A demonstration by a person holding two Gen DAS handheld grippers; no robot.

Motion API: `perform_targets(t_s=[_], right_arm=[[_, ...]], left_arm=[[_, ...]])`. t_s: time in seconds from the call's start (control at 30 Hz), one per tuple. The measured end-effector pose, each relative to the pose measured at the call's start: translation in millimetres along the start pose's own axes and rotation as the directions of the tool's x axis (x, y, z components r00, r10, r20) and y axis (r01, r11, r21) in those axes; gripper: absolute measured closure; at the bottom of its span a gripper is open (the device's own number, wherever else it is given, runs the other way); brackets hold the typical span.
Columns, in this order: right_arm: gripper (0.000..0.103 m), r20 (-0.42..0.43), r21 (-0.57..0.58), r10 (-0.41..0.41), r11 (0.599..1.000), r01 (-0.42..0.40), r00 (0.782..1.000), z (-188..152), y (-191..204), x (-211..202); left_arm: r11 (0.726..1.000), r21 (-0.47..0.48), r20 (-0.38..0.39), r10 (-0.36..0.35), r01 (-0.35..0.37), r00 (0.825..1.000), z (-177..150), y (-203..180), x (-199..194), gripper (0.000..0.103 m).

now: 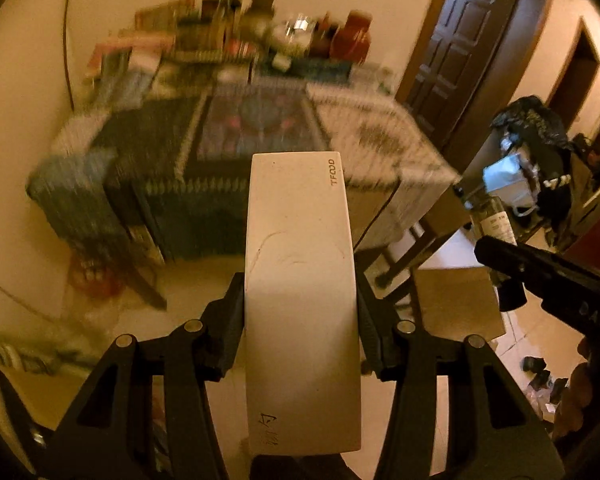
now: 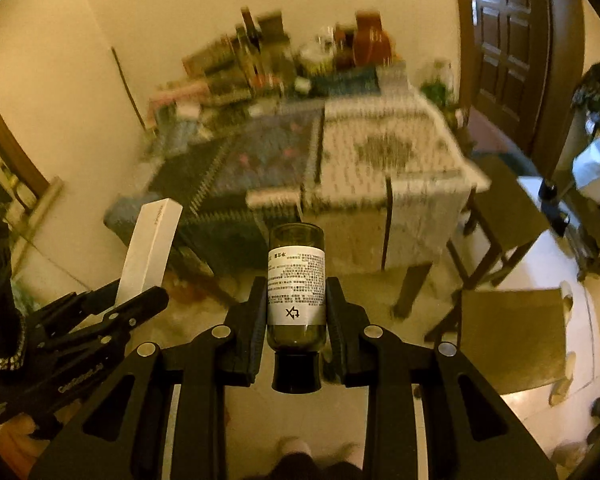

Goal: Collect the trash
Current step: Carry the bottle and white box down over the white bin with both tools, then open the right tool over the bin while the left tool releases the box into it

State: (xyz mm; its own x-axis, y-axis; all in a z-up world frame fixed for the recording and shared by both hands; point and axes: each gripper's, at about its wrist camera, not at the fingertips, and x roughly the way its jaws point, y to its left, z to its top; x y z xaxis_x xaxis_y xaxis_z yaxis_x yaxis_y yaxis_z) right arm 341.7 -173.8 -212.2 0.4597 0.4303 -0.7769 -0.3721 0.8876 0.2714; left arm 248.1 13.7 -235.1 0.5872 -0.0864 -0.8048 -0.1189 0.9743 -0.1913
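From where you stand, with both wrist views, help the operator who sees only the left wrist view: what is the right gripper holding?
Observer: The right gripper is shut on a small dark glass bottle with a white printed label.
Operator: Which way does the bottle point?
Observer: Its black cap faces back toward the camera, and its base points out toward the cloth-covered table.
Operator: How does my white box look from over there?
Observer: The long white box sticks up out of the left gripper, tilted, at the left edge of the right wrist view.
Operator: Anything under the right gripper?
Observer: Light-coloured footwear shows at the bottom edge, on the floor.
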Motion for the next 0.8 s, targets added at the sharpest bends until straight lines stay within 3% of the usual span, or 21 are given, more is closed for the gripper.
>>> perform_targets(t_s=[0.2, 0.4, 0.47, 0.5, 0.53, 0.8], right_arm=[[0.077, -0.161, -0.01, 0.017, 1.0, -0.019, 0.987, -33, -26, 90], [0.077, -0.249, -0.03, 0.052, 0.998, -0.061, 0.967, -59, -35, 170], [0.065, -0.284, -0.036, 0.032, 0.998, -0.044, 0.958, -69, -38, 197], [0.056, -0.29, -0.035, 0.025, 0.999, -0.037, 0.957, -73, -41, 205], [0.053, -0.29, -0.033, 0.017, 0.999, -0.027, 0.957, -76, -44, 211], [0.052, -0.334, 0.017, -0.026, 0.999, 0.034, 0.942, -103, -84, 250]], left_arm=[[0.997, -0.062, -0.125, 0.027, -0.035, 0.992, -41, 21, 78, 0.053], [0.994, -0.083, -0.207, 0.049, -0.067, 0.977, -75, 44, 144, 0.053], [0.994, -0.085, -0.234, 0.052, -0.073, 0.971, -88, 50, 166, 0.053], [0.994, -0.084, -0.243, 0.053, -0.075, 0.969, -92, 50, 175, 0.053], [0.994, -0.082, -0.254, 0.052, -0.075, 0.966, -97, 51, 184, 0.053], [0.997, -0.055, -0.365, 0.026, -0.049, 0.931, -133, 49, 264, 0.053]])
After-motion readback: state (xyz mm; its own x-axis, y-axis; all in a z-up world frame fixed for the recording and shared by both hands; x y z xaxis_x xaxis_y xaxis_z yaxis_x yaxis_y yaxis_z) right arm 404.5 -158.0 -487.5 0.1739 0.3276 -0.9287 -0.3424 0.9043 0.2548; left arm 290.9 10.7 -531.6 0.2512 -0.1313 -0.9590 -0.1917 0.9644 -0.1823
